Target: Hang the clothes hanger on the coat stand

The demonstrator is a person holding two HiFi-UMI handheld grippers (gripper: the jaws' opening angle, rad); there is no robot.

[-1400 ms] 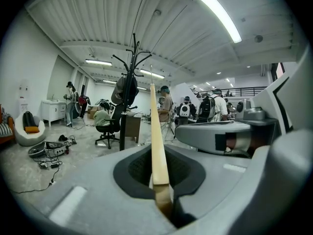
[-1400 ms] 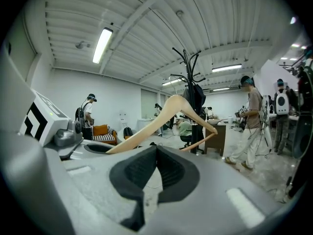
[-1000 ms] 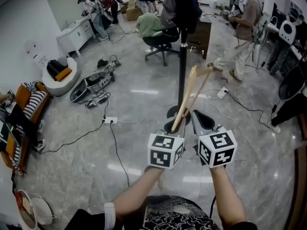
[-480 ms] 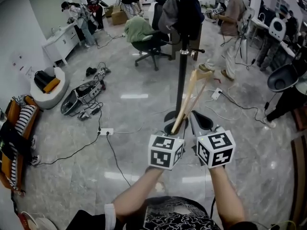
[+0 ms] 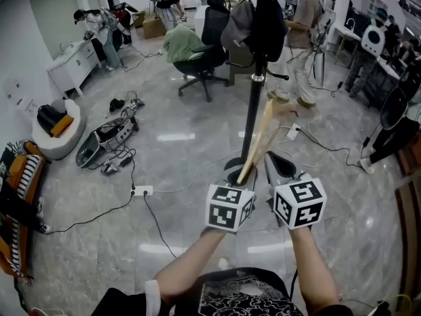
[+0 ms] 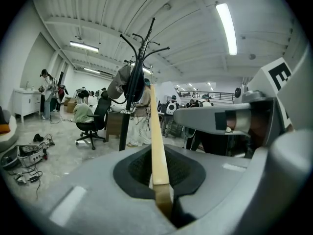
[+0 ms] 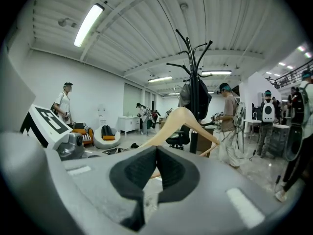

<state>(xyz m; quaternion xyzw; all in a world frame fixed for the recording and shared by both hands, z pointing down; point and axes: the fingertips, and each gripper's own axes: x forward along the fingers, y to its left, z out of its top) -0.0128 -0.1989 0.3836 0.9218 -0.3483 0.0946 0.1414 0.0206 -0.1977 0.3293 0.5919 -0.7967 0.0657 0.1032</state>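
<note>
Hanger is sitting clamped by one end in your left gripper, top angling free toward the coat stand — ready for a peg. Your right gripper is hovering alongside, jaws together, empty.

— Where's the coat stand?
— Twelve o'clock. Its base is on the floor just beyond the two grippers, and coats hang at its top.
— And the hanger?
— It's clamped in the left gripper and reaches up towards twelve, in front of the stand's pole. The right gripper is just beside the left one, at its three o'clock, jaws together on nothing.
— What's around?
— An office chair at eleven, behind the stand. A power strip lies on the floor at ten, with a heap of gear farther out the same way. A person stands at one o'clock, beyond the stand.
</note>
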